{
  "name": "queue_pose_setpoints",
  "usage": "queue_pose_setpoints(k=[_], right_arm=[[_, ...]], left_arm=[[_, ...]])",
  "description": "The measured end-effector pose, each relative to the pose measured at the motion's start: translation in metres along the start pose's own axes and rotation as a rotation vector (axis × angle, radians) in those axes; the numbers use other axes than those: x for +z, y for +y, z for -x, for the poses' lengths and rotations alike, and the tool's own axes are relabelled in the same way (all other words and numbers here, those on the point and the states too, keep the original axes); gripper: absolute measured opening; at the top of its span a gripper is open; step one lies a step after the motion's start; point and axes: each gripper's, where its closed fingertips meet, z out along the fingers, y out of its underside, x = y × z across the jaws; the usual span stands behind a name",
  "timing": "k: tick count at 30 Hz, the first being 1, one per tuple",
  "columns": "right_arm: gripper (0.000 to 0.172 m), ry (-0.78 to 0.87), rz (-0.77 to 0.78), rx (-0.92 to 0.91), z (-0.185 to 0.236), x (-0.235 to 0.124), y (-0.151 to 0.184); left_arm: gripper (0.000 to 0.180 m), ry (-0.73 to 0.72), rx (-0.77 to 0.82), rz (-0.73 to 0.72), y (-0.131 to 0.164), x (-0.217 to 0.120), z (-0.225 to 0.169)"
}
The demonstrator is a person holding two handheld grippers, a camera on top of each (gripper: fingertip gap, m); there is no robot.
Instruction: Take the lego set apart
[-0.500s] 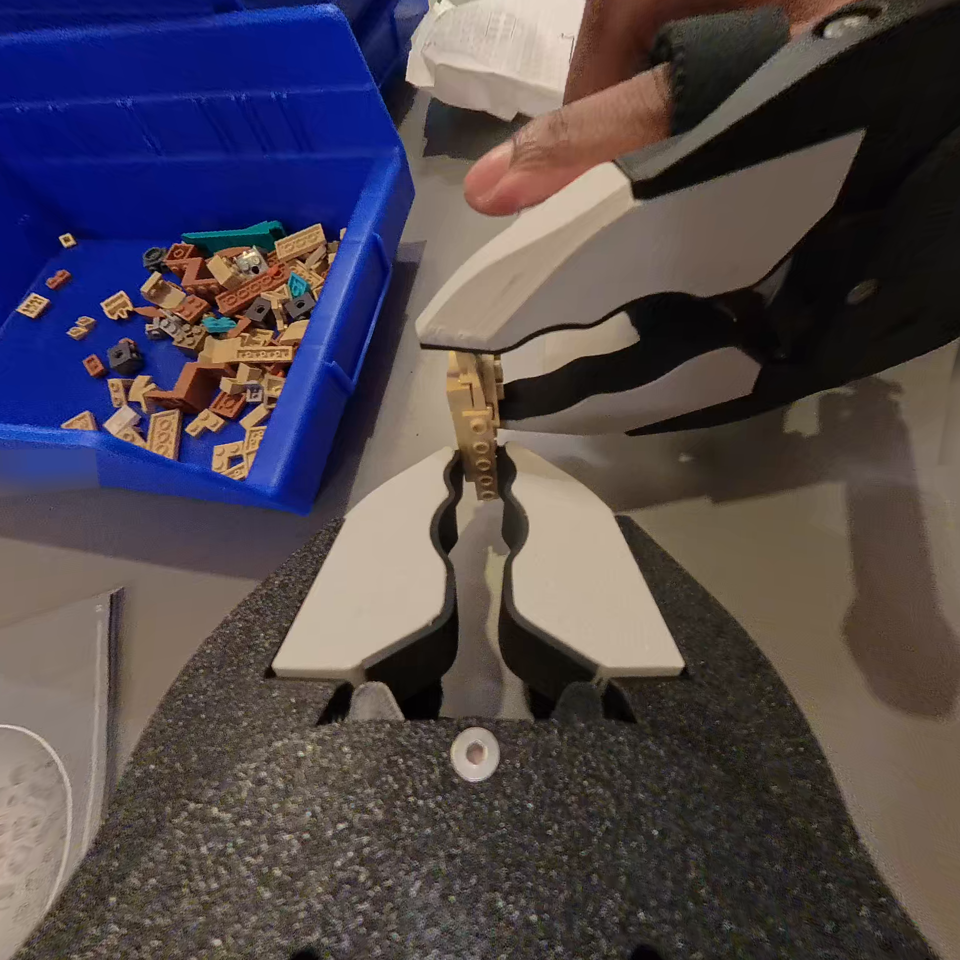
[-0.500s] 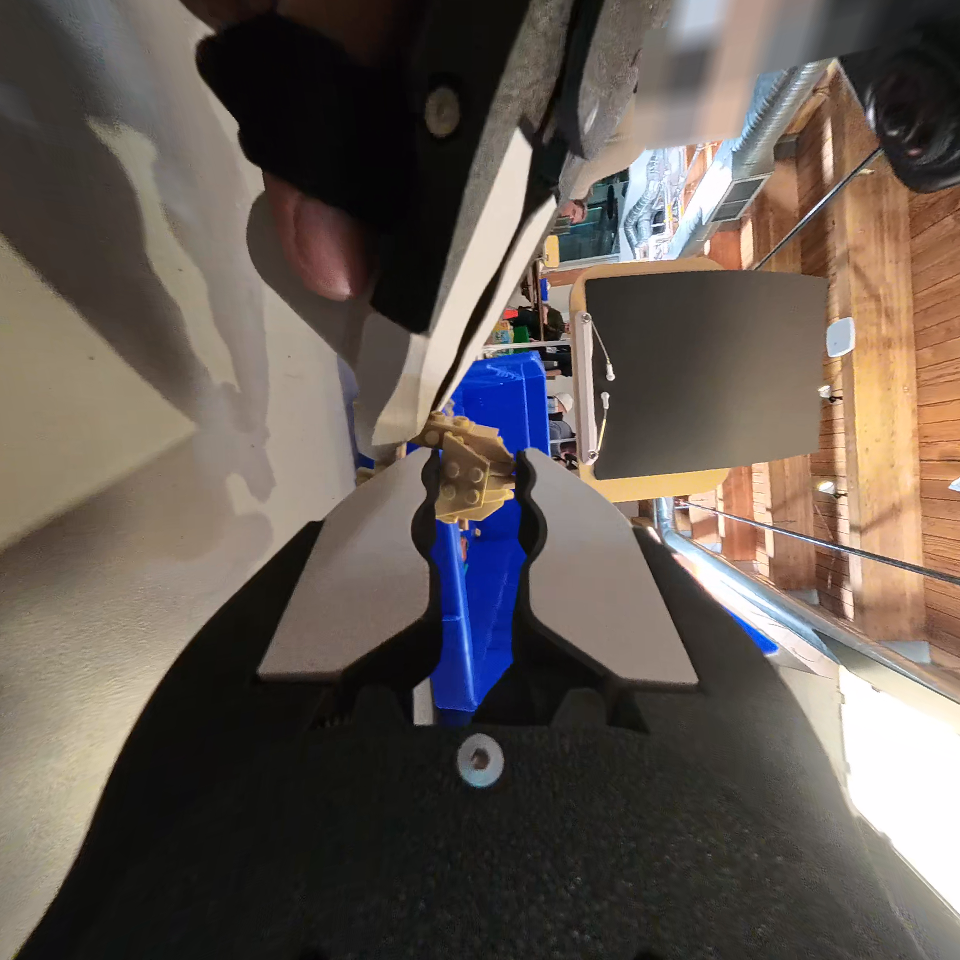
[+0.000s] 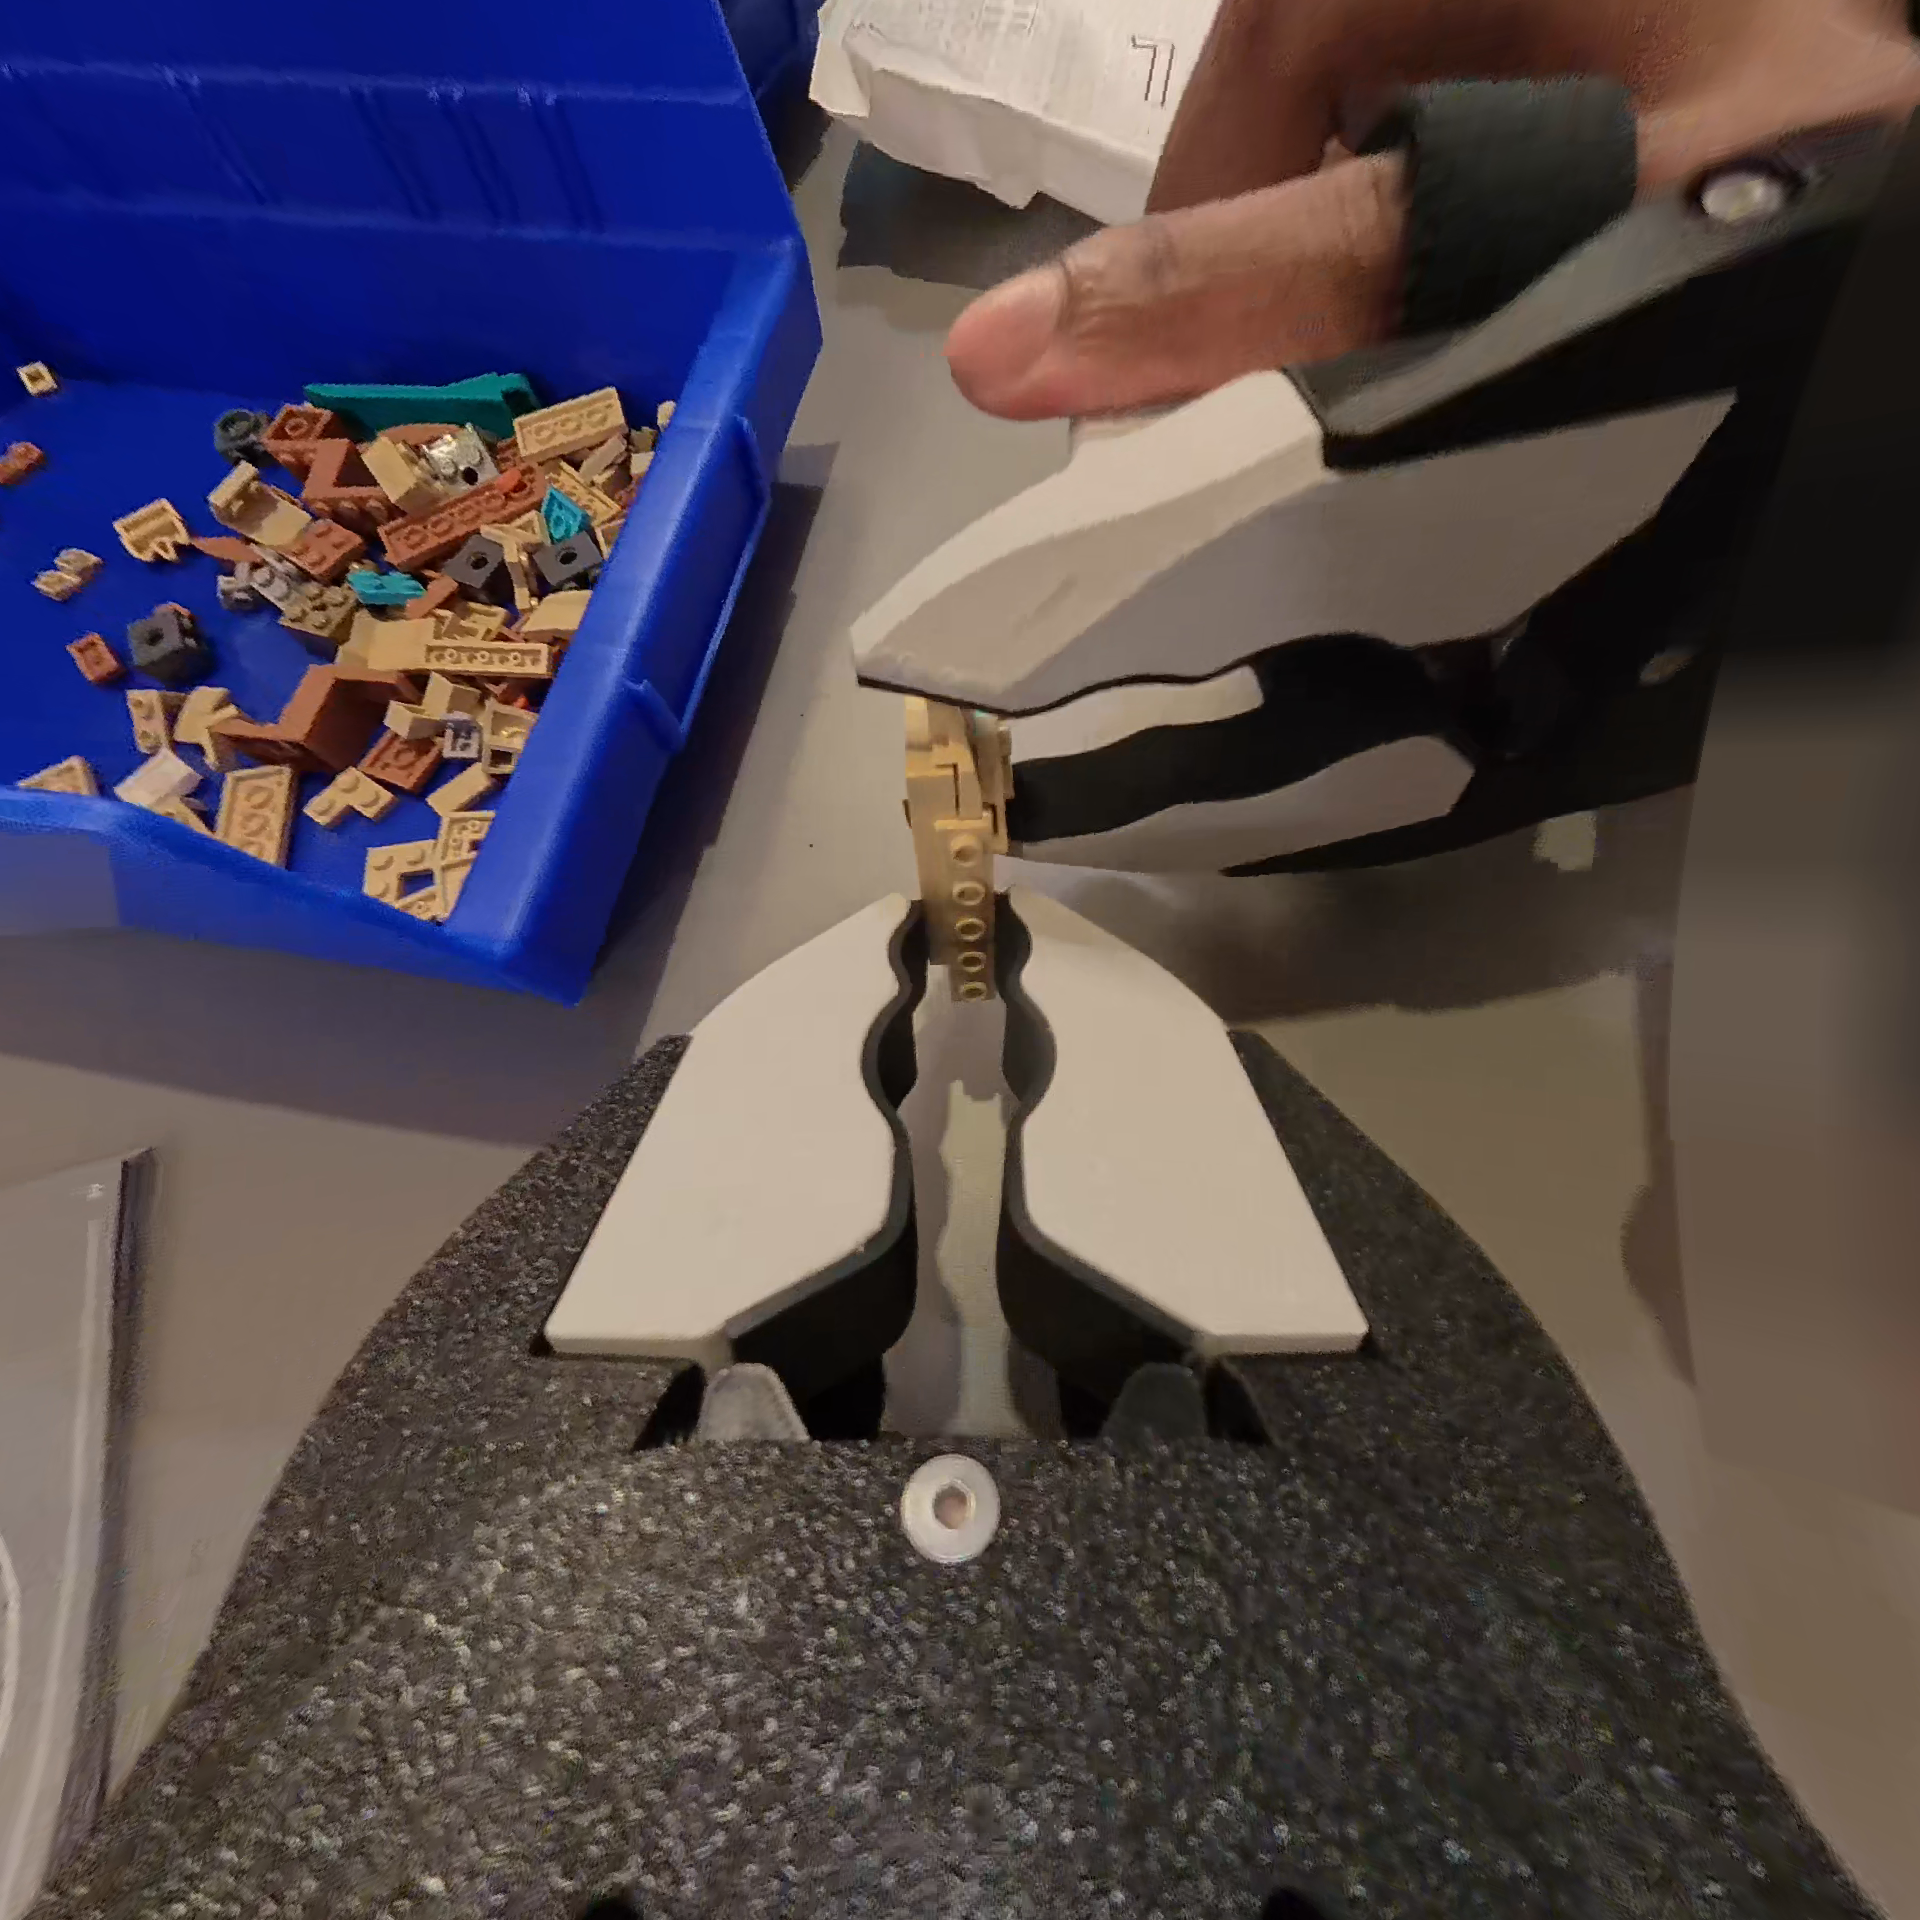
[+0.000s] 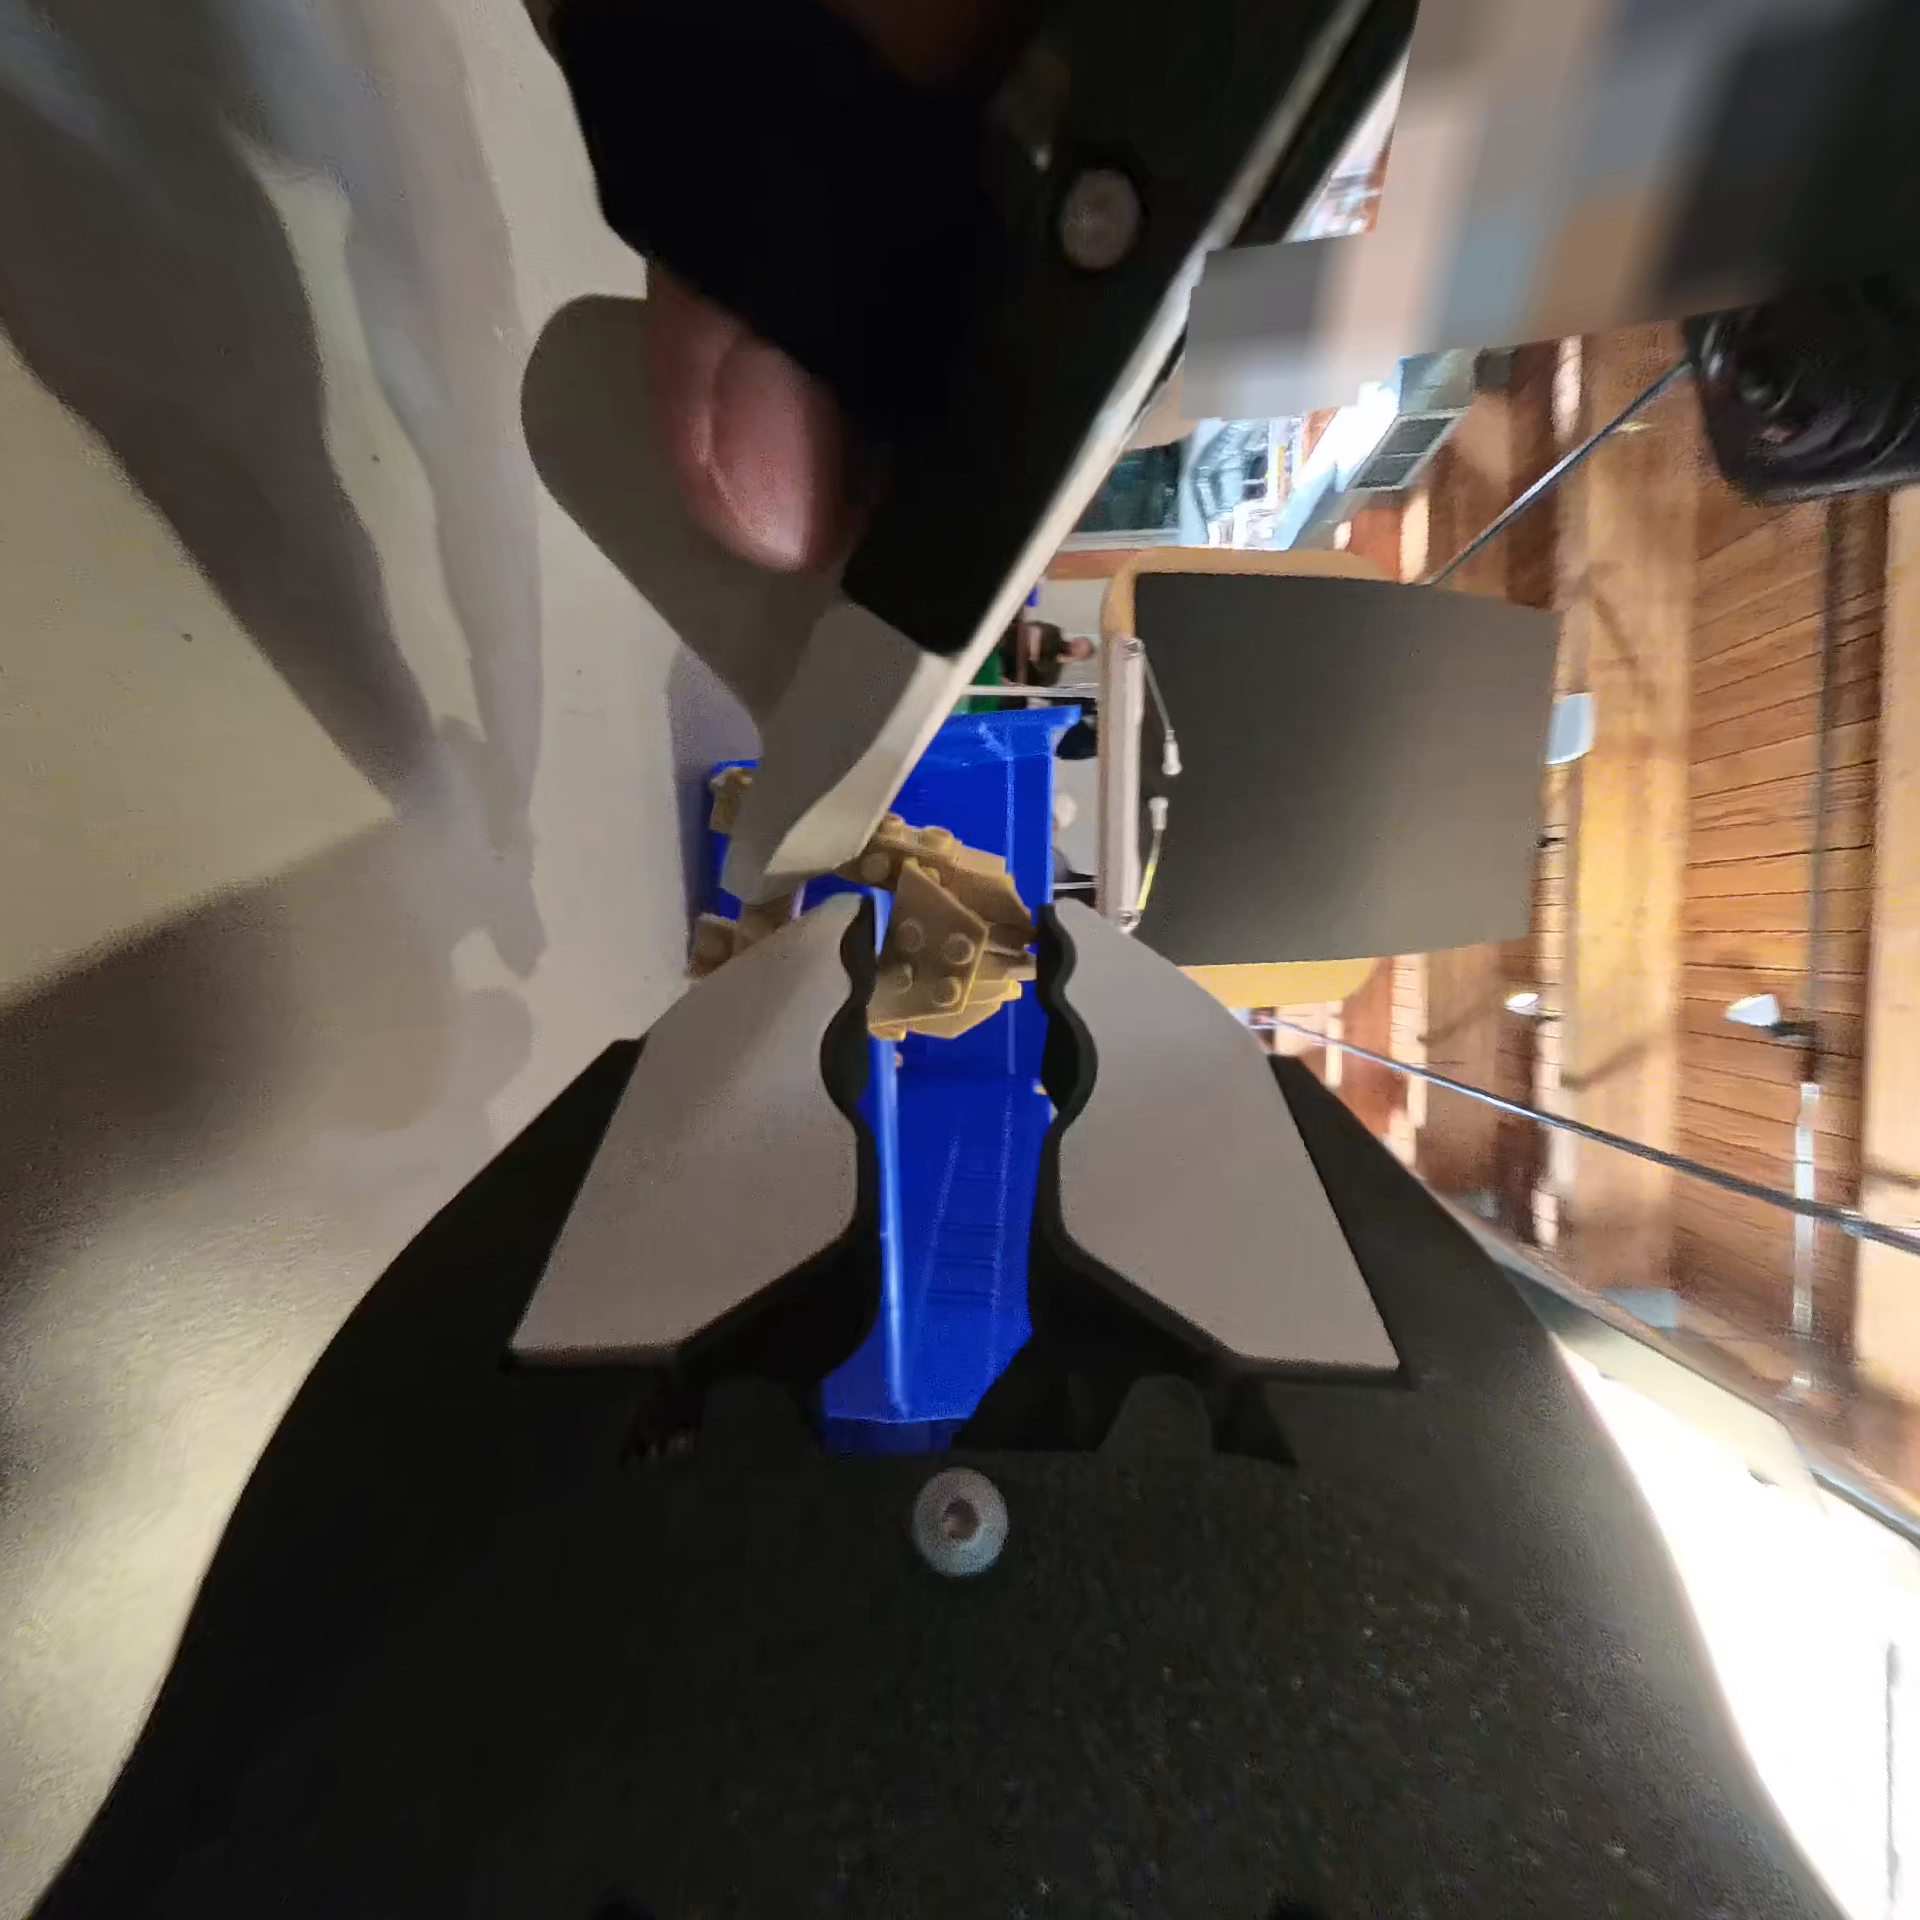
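Here the left gripper (image 3: 961,940) had its two grey fingers pinched on the lower end of a tan brick assembly (image 3: 961,831), a narrow studded strip standing upright above the grey table (image 3: 1351,1039). The right gripper (image 3: 935,758) came in from the right, turned on its side, its fingers closed on the upper, thicker part of the same assembly; in its own view the pads pressed both flanks of the tan cluster (image 4: 951,961). A hand (image 3: 1195,301) rested along its upper finger. The blue bin (image 3: 644,727) of loose bricks (image 3: 395,623) sat just left of the held piece, its near corner close to the left fingertip. Bare table lay open to the right and front. White paper (image 3: 997,94) lay behind, and a clear plastic bag (image 3: 62,1351) at the left edge.
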Motion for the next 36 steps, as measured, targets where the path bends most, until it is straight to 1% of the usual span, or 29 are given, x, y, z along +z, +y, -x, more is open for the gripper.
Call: queue_pose_setpoints(k=[2, 3, 6, 9, 11, 12, 13, 16, 18, 22, 24, 26, 30, 33, 34, 36], right_arm=[[0.029, 0.022, 0.013, -0.028, 0.000, 0.002, -0.001], [0.029, 0.017, 0.019, -0.029, 0.001, 0.002, 0.000], [0.029, -0.013, 0.039, -0.023, 0.005, 0.004, 0.002], [0.029, -0.030, 0.037, -0.026, 0.005, 0.003, 0.002], [0.029, -0.066, 0.008, 0.011, 0.006, 0.000, 0.000], [0.025, -0.089, -0.011, 0.032, 0.007, -0.002, -0.002], [0.024, -0.119, -0.027, 0.060, 0.009, -0.003, -0.003], [0.024, -0.148, -0.025, 0.080, 0.013, -0.003, -0.002], [0.024, -0.147, -0.025, 0.083, 0.015, -0.002, -0.001], [0.026, -0.191, -0.043, 0.157, 0.023, -0.002, 0.003], [0.028, -0.232, -0.060, 0.253, 0.023, -0.006, 0.009], [0.032, -0.273, -0.086, 0.391, 0.017, -0.011, 0.018], [0.033, -0.355, -0.109, 0.786, -0.012, -0.027, 0.051], [0.033, -0.460, -0.077, 1.117, -0.024, -0.043, 0.083], [0.032, -0.509, -0.043, 1.193, -0.020, -0.048, 0.093], [0.032, -0.554, 0.058, 1.247, -0.005, -0.053, 0.112]], left_arm=[[0.012, 0.017, -0.014, 0.000, 0.000, 0.000, -0.002], [0.012, 0.001, 0.000, 0.008, 0.001, 0.001, -0.001], [0.012, -0.059, 0.072, 0.043, 0.004, 0.003, 0.001], [0.013, -0.087, 0.128, 0.056, 0.004, 0.004, 0.002], [0.013, -0.095, 0.174, 0.066, 0.005, 0.003, 0.002], [0.012, -0.121, 0.196, 0.074, 0.005, 0.003, 0.005], [0.012, -0.151, 0.256, 0.096, 0.008, 0.002, 0.008], [0.012, -0.181, 0.307, 0.119, 0.010, 0.004, 0.010], [0.012, -0.171, 0.287, 0.127, 0.012, 0.005, 0.010], [0.012, -0.109, 0.203, 0.113, 0.017, 0.008, 0.008], [0.011, -0.085, 0.155, 0.107, 0.018, 0.009, 0.007], [0.011, -0.075, 0.110, 0.098, 0.018, 0.008, 0.009], [0.012, -0.042, 0.008, 0.050, 0.014, 0.005, 0.012], [0.012, -0.049, 0.005, 0.046, 0.014, 0.004, 0.013], [0.012, -0.048, 0.008, 0.050, 0.015, 0.005, 0.013], [0.012, -0.047, 0.016, 0.055, 0.015, 0.006, 0.011]])
